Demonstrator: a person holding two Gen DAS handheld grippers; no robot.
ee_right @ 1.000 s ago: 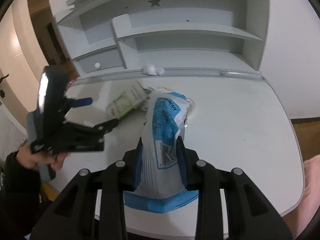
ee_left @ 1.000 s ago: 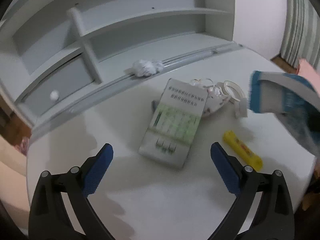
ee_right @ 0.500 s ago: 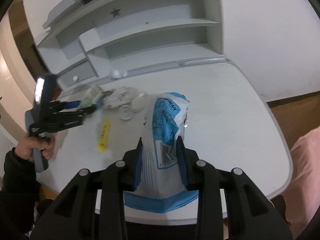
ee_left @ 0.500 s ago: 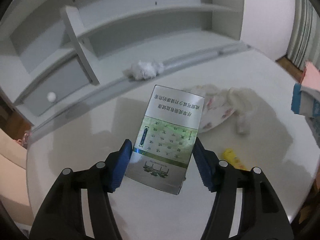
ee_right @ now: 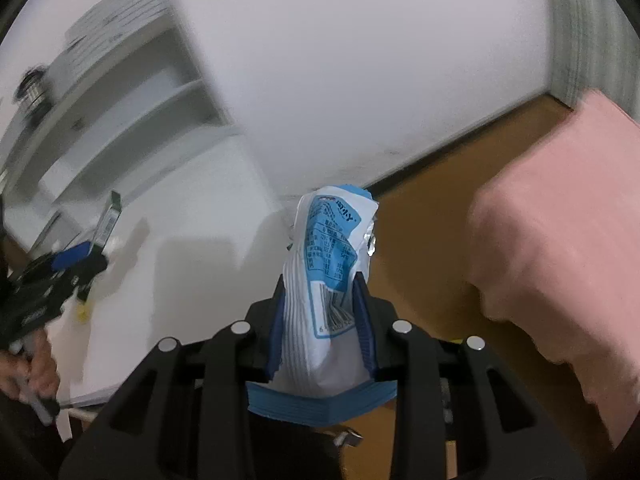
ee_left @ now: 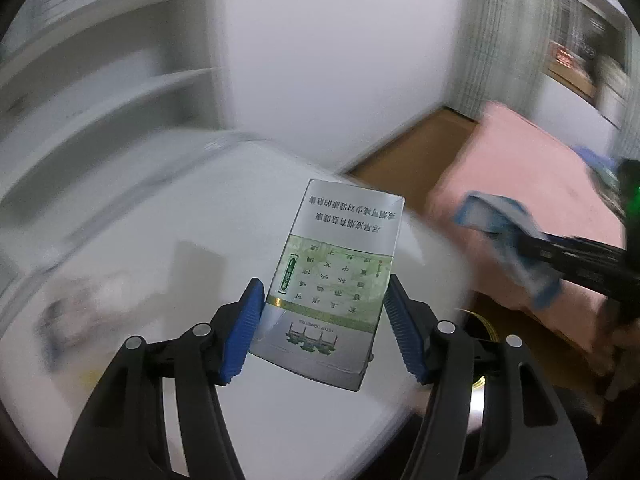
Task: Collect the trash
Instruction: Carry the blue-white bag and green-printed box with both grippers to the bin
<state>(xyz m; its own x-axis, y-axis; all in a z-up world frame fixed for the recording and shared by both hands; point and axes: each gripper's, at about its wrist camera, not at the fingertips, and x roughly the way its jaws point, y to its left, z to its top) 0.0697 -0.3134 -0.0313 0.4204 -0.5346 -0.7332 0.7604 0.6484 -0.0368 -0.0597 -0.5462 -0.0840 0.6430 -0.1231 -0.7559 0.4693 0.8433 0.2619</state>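
- The left gripper (ee_left: pixel 324 322) clamps the lower end of a silver-and-green cigarette box (ee_left: pixel 334 276); its long axis runs up and away from the camera, leaning slightly right, lifted above the white table (ee_left: pixel 168 240).
- The right gripper (ee_right: pixel 322 320) pinches a crumpled blue-and-white snack wrapper (ee_right: pixel 328 264), standing upright between the pads.
- Both grippers tilt downward; beyond, blur obscures what seems a pink bed (ee_right: pixel 560 240).
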